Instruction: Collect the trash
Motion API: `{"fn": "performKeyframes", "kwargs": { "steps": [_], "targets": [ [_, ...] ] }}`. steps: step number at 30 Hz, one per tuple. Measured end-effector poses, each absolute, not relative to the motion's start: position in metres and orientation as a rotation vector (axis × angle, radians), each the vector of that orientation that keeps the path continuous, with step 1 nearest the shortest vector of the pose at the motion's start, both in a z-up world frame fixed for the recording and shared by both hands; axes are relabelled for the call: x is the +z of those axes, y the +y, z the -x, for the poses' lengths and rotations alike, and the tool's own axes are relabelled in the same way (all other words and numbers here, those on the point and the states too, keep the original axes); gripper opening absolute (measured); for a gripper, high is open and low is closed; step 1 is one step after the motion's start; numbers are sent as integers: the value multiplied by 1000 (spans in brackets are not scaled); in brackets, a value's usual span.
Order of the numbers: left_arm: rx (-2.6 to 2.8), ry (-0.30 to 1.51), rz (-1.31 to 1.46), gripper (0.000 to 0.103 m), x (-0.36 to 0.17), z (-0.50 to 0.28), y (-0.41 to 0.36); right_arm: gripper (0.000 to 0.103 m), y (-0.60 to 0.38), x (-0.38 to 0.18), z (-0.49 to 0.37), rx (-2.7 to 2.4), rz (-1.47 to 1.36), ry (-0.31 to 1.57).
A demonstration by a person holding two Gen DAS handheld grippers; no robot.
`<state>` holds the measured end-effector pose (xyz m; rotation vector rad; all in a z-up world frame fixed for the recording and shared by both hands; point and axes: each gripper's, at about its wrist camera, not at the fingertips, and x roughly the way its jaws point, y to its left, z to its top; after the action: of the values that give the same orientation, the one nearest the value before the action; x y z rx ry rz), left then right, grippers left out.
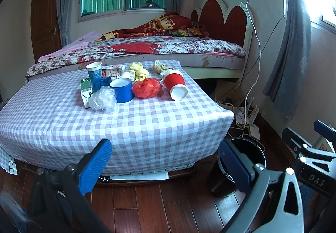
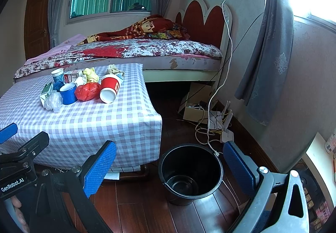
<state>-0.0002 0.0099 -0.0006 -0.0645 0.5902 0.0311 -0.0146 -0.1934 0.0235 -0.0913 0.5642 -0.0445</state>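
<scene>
Trash lies on a low table with a checked cloth: a tipped red paper cup, a red plastic bag, a blue cup, clear crumpled plastic, a green carton, yellow crumpled paper and an upright paper cup. An empty black bucket stands on the floor right of the table. My left gripper is open and empty before the table. My right gripper is open and empty over the bucket.
A bed stands behind the table. Cables, a router and a cardboard box lie on the wooden floor by the right wall. Grey curtains hang at the right. The other gripper's frame shows at the right edge.
</scene>
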Motion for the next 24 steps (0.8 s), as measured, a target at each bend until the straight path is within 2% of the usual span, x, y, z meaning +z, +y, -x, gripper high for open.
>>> {"fn": "performKeyframes", "kwargs": {
  "steps": [24],
  "targets": [
    [30,590,62,102,0,-1,7,102,-190,23,17,-46,94,562]
  ]
}}
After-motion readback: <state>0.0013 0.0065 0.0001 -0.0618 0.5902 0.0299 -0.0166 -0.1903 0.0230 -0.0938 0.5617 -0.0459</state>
